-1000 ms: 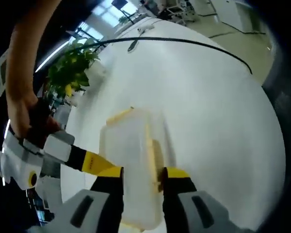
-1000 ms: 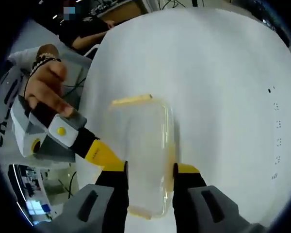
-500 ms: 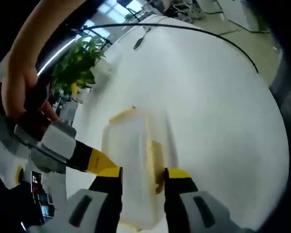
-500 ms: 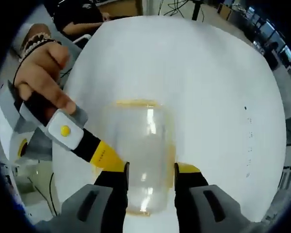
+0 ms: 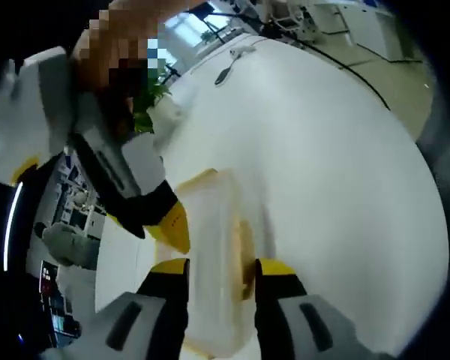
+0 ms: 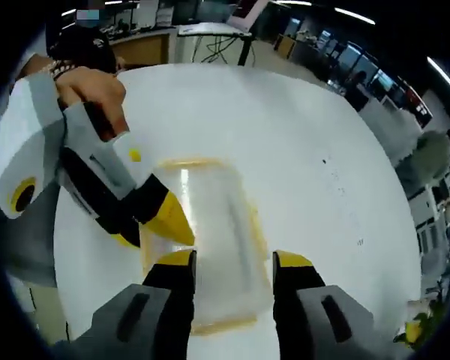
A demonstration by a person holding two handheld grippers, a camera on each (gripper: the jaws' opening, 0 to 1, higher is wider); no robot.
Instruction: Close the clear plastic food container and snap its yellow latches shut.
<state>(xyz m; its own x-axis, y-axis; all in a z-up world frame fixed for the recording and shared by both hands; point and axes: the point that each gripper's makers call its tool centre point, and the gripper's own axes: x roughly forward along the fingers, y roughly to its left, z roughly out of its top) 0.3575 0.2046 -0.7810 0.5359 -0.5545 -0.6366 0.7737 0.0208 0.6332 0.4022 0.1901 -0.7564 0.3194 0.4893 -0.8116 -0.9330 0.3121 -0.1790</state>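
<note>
container: clear plastic food container [image 6: 210, 240] is laid on the white bench [image 6: 315, 135]
left tool [image 5: 219, 268]: container clamped between jaws
right tool [image 6: 232, 259]: jaws also clamped across container

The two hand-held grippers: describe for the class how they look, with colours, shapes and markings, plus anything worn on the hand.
Each gripper, left and right, has two grey jaws turning black, capped by yellow tips. Seen from the right gripper view, the other gripper has a white-and-grey body with a yellow-ringed round black part and a small yellow dot. The hand wears a beaded bracelet.
</note>
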